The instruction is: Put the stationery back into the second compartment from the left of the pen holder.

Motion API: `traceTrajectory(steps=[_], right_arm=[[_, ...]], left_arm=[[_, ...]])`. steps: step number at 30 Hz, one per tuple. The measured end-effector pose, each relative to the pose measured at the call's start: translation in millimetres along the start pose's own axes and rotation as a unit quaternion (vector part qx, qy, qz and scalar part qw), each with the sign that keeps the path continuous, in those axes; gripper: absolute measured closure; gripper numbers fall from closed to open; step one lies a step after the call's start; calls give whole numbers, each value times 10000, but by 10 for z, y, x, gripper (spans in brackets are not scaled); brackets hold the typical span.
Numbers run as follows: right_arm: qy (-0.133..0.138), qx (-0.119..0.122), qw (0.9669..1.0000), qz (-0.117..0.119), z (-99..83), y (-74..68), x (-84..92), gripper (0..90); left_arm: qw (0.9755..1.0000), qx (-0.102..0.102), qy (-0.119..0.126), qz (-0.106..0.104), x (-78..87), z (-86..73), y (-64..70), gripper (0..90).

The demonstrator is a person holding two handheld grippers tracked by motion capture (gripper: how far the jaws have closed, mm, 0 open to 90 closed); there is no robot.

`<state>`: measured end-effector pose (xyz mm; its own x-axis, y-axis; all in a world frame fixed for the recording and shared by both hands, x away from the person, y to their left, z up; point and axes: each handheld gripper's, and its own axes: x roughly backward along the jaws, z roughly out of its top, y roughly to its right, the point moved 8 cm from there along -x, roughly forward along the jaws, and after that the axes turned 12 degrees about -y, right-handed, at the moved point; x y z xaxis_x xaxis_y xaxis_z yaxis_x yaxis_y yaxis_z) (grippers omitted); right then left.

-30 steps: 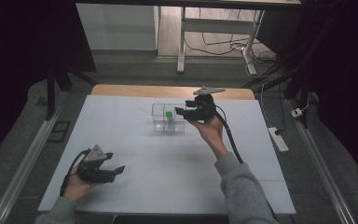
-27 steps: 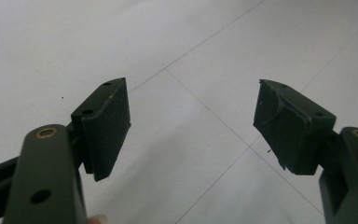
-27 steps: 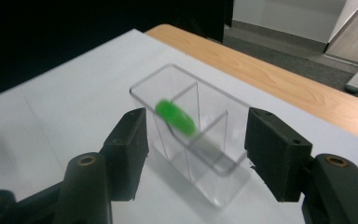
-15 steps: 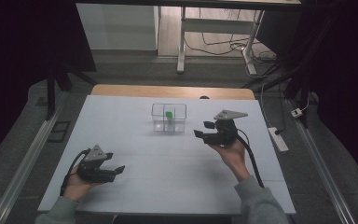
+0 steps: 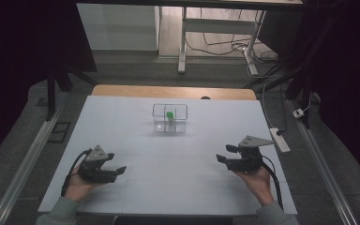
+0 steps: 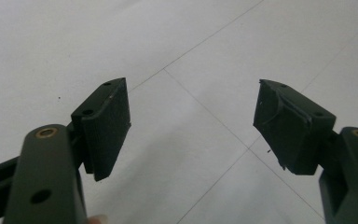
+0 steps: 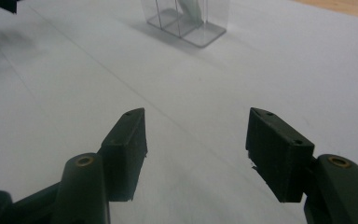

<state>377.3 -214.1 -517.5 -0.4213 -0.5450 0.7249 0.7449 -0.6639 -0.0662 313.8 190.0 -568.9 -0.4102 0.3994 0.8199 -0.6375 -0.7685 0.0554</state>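
A small clear box with inner dividers stands at the back middle of the white table. A small green thing sits inside it. My left gripper rests at the front left in a hand, jaws open over bare table, and the left gripper view shows nothing between them. At the front right a hand holds my right gripper, pointing left, also open and empty. The right gripper view looks across the table to the clear box far ahead.
A wooden strip edges the table's far side. A white power strip lies on the floor off the right edge. Metal frame legs and cables stand beyond the table. Rails run along both sides.
The right hand has drawn its gripper away from the clear box, back and down to the front right of the table. The left gripper has stayed put.
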Motion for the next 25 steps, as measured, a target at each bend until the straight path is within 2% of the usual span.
traceTrajectory(steps=[4, 10, 25], right_arm=[[-85, 32, 9999, -50, -183, 10, 57, 373], [-99, -29, 9999, -83, -332, 54, 105, 367], [-145, 78, 9995, -262, -393, 112, 128, 359]], left_arm=[[10000, 4, 5, -8, -3, 7, 0, 272], [10000, -3, 5, -14, -12, 22, 3, 271], [10000, -26, -10, -27, -25, 32, -5, 272]])
